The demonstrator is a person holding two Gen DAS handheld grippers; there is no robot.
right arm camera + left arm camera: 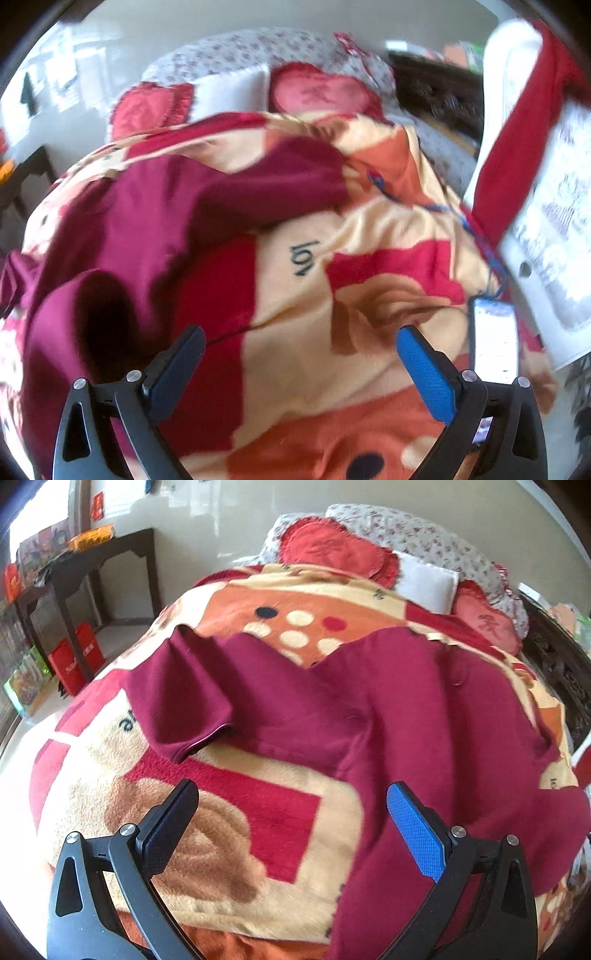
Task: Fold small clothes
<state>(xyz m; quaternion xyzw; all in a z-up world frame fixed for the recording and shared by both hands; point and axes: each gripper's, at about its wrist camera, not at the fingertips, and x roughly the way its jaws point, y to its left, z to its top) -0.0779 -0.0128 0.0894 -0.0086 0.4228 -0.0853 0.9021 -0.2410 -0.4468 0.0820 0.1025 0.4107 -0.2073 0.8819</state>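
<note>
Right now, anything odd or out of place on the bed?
A phone on a blue cord lies on the blanket beside the work area. The maroon shirt is rumpled, with one sleeve flipped over. Both jaws are open and empty.

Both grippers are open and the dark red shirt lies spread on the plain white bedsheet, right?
Not quite. The dark red shirt lies spread on a patterned fleece blanket in cream, red and orange, not a plain white sheet; the left wrist view shows it. The left gripper and right gripper are open.
</note>
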